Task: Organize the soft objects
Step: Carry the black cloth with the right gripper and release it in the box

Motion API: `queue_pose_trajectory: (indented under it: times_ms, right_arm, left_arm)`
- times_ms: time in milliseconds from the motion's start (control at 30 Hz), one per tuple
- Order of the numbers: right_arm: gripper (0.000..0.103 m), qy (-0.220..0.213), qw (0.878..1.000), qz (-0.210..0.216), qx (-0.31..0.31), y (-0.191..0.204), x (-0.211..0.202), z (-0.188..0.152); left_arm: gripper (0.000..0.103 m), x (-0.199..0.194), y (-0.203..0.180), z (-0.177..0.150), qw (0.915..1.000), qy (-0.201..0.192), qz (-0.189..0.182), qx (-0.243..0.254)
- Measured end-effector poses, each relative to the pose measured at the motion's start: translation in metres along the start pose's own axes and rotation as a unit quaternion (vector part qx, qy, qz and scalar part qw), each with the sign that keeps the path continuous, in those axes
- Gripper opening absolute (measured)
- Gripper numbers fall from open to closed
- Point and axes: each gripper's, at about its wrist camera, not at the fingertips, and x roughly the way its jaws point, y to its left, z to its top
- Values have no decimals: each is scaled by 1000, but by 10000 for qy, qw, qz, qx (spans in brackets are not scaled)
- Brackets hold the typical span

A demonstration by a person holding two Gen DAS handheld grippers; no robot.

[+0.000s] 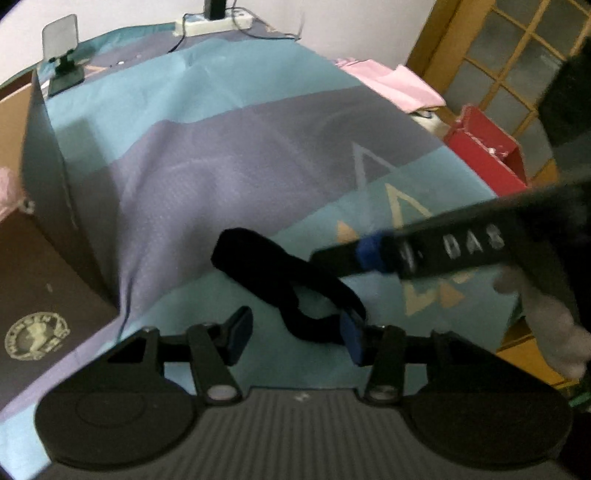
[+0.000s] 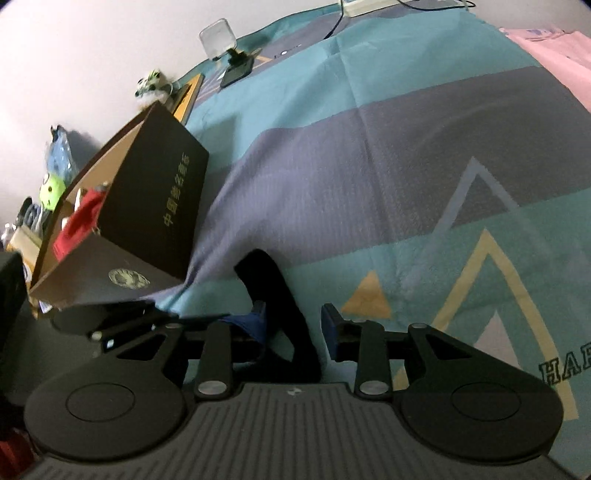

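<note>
A black piece of soft fabric (image 1: 273,269), bent into a loop, lies on the teal and purple striped cloth (image 1: 229,155). My left gripper (image 1: 297,338) is open just behind it, and its right pad (image 1: 351,339) is at the fabric's near end. My right gripper (image 1: 369,251) comes in from the right with its tip at the fabric's far side. In the right wrist view the same fabric (image 2: 284,306) lies in the gap of my right gripper (image 2: 291,328). Those jaws stand apart and the right pad (image 2: 328,328) is clear of the fabric.
An open dark cardboard box (image 2: 155,206) stands at the cloth's left edge with a red item (image 2: 81,218) inside. A phone stand (image 1: 62,48) and a power strip (image 1: 214,24) are at the far end. Pink cloth (image 1: 391,85) and a red box (image 1: 487,147) are on the right.
</note>
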Motion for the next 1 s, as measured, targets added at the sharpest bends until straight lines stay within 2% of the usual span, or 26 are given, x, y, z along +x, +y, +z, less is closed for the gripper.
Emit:
queue_pose_trajectory:
  times_ms: [33, 100, 233, 367, 567, 667, 800, 1000]
  right_arm:
    - [16, 34, 10000, 21, -16, -1, 3, 0]
    - [15, 102, 9999, 60, -62, -3, 10, 0]
    - [14, 25, 9989, 434, -155, -10, 15, 1]
    - [9, 250, 9952, 939, 118, -19, 26, 12]
    - [5, 551, 9845, 1536, 640, -31, 28, 22]
    - [5, 580, 9749, 1903, 995, -35, 19, 24]
    - [5, 365, 9668, 2255, 1145, -28, -1, 28]
    - [6, -170, 9613, 2627, 815, 14, -34, 49]
  left_arm:
    - [49, 2, 0, -1, 10000, -9, 41, -53]
    - [40, 3, 1, 1, 9999, -83, 93, -112]
    - [14, 6, 3, 5, 9994, -147, 160, -284]
    - [4, 8, 3, 8, 9986, -188, 258, -426]
    - [3, -6, -3, 7, 9975, -394, 319, -497]
    - [3, -20, -5, 9, 9966, -602, 297, -475]
    - [3, -52, -8, 14, 9944, -973, 227, -350]
    - [2, -112, -2, 24, 9857, -1658, 311, -30]
